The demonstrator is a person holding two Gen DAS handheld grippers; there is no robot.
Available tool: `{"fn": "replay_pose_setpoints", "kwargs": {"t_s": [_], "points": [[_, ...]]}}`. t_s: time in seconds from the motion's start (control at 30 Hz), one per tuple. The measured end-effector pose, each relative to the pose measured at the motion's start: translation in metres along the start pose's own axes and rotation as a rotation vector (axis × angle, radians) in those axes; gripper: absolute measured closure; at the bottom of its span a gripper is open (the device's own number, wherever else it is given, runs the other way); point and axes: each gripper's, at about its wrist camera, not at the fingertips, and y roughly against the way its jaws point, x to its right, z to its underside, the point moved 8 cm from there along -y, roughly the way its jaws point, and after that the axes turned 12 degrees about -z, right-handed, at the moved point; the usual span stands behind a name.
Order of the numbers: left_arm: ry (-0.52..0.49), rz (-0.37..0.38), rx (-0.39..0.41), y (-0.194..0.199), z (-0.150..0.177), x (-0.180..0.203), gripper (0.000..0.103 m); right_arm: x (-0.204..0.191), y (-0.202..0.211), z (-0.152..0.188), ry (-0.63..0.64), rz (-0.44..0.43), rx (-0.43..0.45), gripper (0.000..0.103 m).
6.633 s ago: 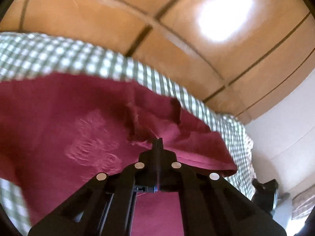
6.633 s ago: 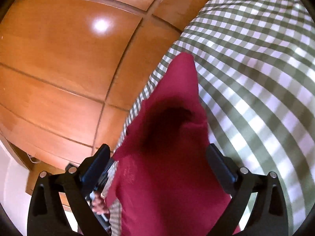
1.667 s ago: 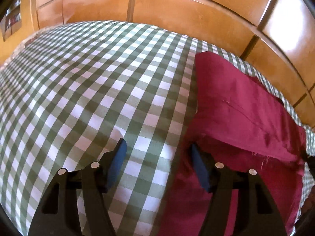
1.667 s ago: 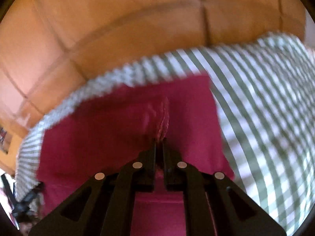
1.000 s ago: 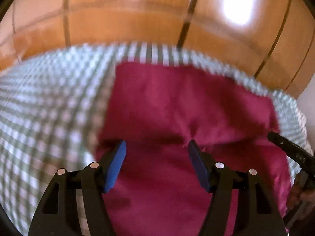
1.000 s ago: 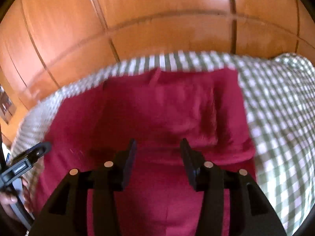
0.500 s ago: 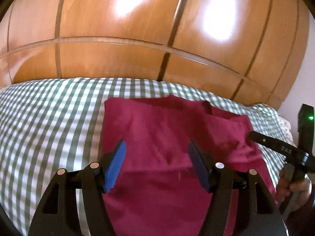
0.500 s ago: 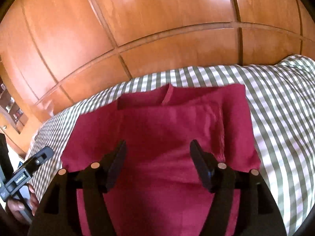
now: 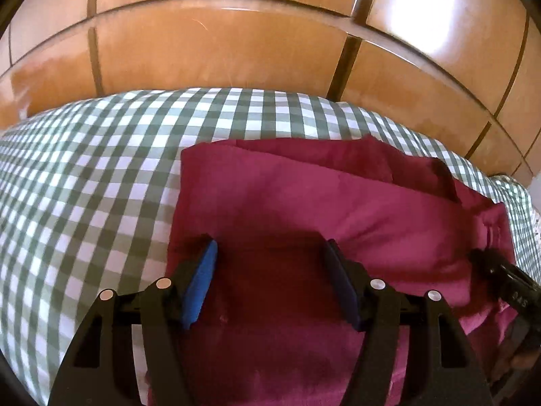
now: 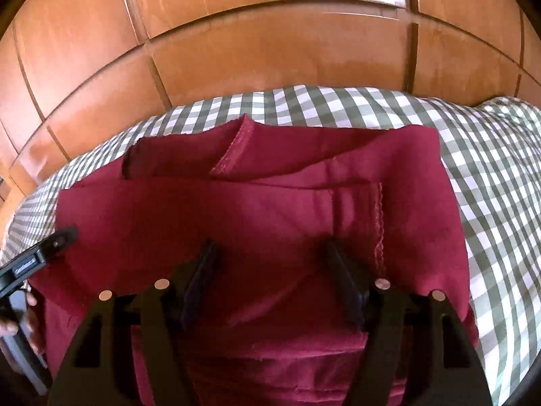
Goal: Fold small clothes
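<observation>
A dark red garment (image 9: pixel 304 209) lies folded in layers on the green-and-white checked bed cover (image 9: pixel 84 176). My left gripper (image 9: pixel 272 257) is open and empty, low over the garment's left part. My right gripper (image 10: pixel 270 257) is open and empty over the garment (image 10: pixel 270 203), left of a stitched seam (image 10: pixel 378 223). A folded-back hem (image 10: pixel 233 155) shows at the far edge. The right gripper's tip (image 9: pixel 500 274) shows at the right edge of the left wrist view; the left gripper's tip (image 10: pixel 44 250) shows at the left edge of the right wrist view.
A wooden panelled wall (image 9: pixel 236 50) rises right behind the bed; it also fills the top of the right wrist view (image 10: pixel 270 50). The checked cover (image 10: pixel 500 186) spreads to the right of the garment. A pale wall (image 9: pixel 536 186) shows at the far right.
Both grippers have dropped closer to the garment and stayed open. The garment now fills more of each view.
</observation>
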Motion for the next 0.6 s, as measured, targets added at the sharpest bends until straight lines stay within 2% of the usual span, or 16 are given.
{"fn": "replay_pose_setpoints", "kwargs": {"t_s": [0.07, 0.1, 0.13, 0.2, 0.27, 0.3, 0.33, 0.5, 0.6], "points": [[0.015, -0.028, 0.008, 0.016, 0.002, -0.008, 0.036, -0.003, 0.004, -0.001, 0.022, 0.028, -0.012, 0.031], [0.017, -0.025, 0.023, 0.026, 0.004, -0.012, 0.03, -0.008, 0.008, 0.0, 0.032, 0.043, -0.02, 0.024], [0.013, -0.007, 0.062, 0.044, 0.009, -0.011, 0.029, -0.013, 0.015, 0.002, 0.036, 0.047, -0.018, 0.016], [-0.023, 0.011, 0.089, 0.065, 0.024, -0.007, 0.028, -0.028, 0.032, 0.008, 0.053, 0.013, 0.009, 0.014], [-0.076, -0.005, 0.055, 0.062, 0.045, 0.001, 0.028, -0.035, 0.038, 0.021, 0.063, 0.006, 0.001, 0.009], [-0.105, -0.024, -0.004, 0.049, 0.06, 0.004, 0.028, -0.035, 0.034, 0.031, 0.067, 0.022, -0.017, 0.008], [-0.113, -0.033, -0.018, 0.042, 0.063, 0.007, 0.028, -0.032, 0.026, 0.039, 0.063, 0.04, -0.043, 0.008], [-0.089, -0.049, -0.01, 0.054, 0.055, 0.003, 0.028, -0.034, 0.043, 0.037, 0.031, 0.05, -0.041, 0.007], [-0.073, -0.057, -0.014, 0.073, 0.069, -0.007, 0.026, -0.035, 0.07, 0.048, 0.019, 0.045, -0.007, 0.003]]}}
